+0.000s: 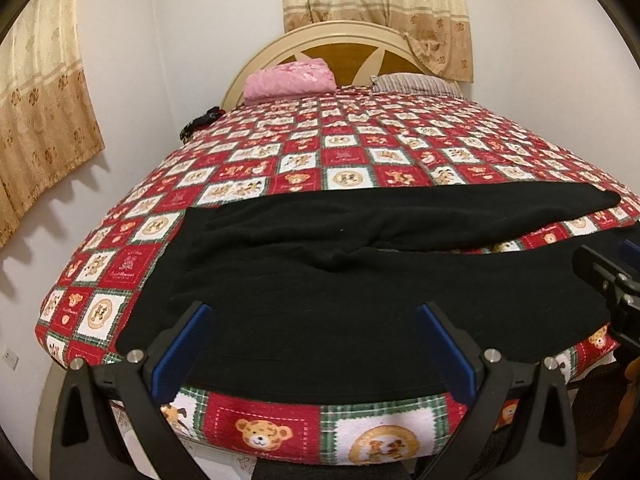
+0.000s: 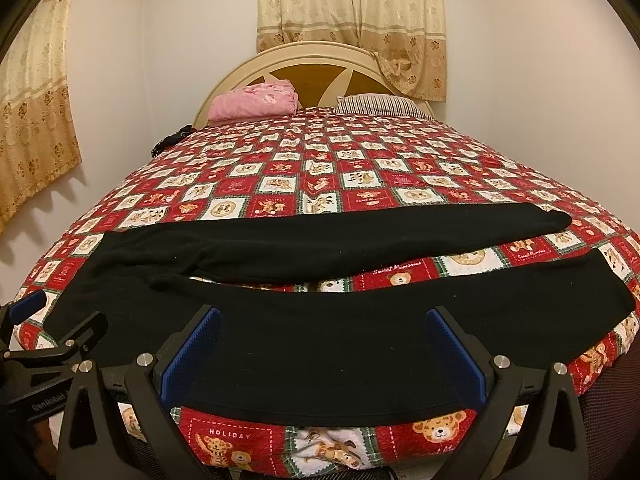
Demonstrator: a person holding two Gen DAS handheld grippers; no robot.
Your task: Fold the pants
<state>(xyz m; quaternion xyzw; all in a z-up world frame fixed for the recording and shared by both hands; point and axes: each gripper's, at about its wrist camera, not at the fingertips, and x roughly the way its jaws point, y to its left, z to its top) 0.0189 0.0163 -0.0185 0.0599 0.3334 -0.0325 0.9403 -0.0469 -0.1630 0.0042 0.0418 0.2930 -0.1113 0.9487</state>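
1. Both jaws stand wide open and hold nothing. Our left gripper point(image 1: 312, 344) and right gripper point(image 2: 320, 344) hover at the near edge of the bed, blue pads over black cloth.
2. The black soft-knit pants point(image 2: 320, 320) lie flat across the near part of the bed, sideways to us: waist end to our left, legs running right. The near leg sits between both sets of jaws; the far leg point(image 2: 360, 232) splays away, with quilt showing in the gap between the two.
3. The left gripper is over the waist/seat part, the right over the near leg further along. Each shows at the edge of the other's view, so they are close side by side.
4. Under it all is the red-and-white checked teddy-bear quilt point(image 1: 320, 160). A pink folded blanket point(image 1: 288, 80) and a striped pillow point(image 2: 380, 104) are at the headboard, well apart from the pants.
5. Step, as we judge it: start of the first fold, nothing gripped yet.
6. Next move likely: lower both, pinch the near edge, carry the near leg over onto the far one. This calls for catching the pants only, not the quilt, and lifting both ends evenly so the limp knit doesn't sag or bunch.
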